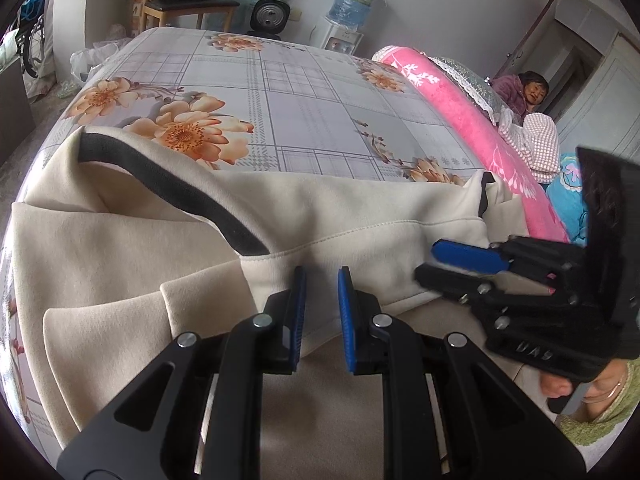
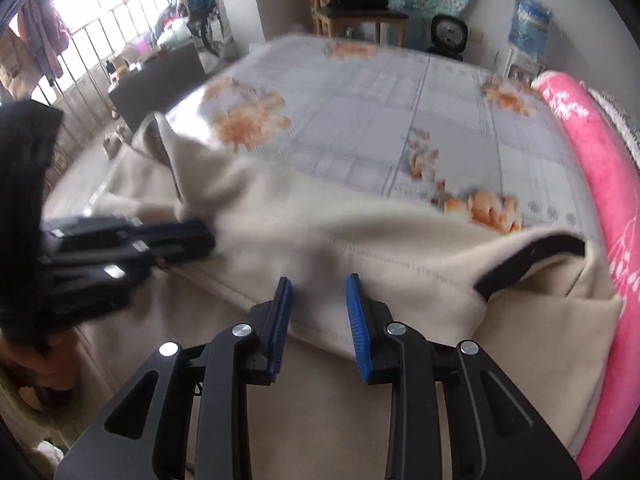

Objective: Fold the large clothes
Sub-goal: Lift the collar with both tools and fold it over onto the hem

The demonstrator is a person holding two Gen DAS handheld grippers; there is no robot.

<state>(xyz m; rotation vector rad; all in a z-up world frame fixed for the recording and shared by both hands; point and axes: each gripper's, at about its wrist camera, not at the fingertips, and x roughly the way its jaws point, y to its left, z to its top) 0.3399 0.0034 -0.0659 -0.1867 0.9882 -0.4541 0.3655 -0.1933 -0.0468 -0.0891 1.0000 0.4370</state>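
Mid-fold on the bed (image 1: 280, 92): left hand-held gripper (image 1: 322, 280) pinches the cream garment (image 1: 120, 248) hem narrowly; right hand-held gripper (image 2: 318, 284) probably just straddles it, so it needs clamping next.

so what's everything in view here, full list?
cream garment: 1, cream with dark trim, near edge of bed
bedsheet: 1, grey check with orange flowers, covers bed
blanket: 1, pink, rolled along bed's right side
fan: 1, black, beyond the bed
water dispenser: 1, white with blue bottle, by far wall
chair: 1, wooden, by far wall
seated person: 1, purple top, far right
left gripper: 1, black, blue-padded fingers on garment hem
right gripper: 1, same, fingers astride hem
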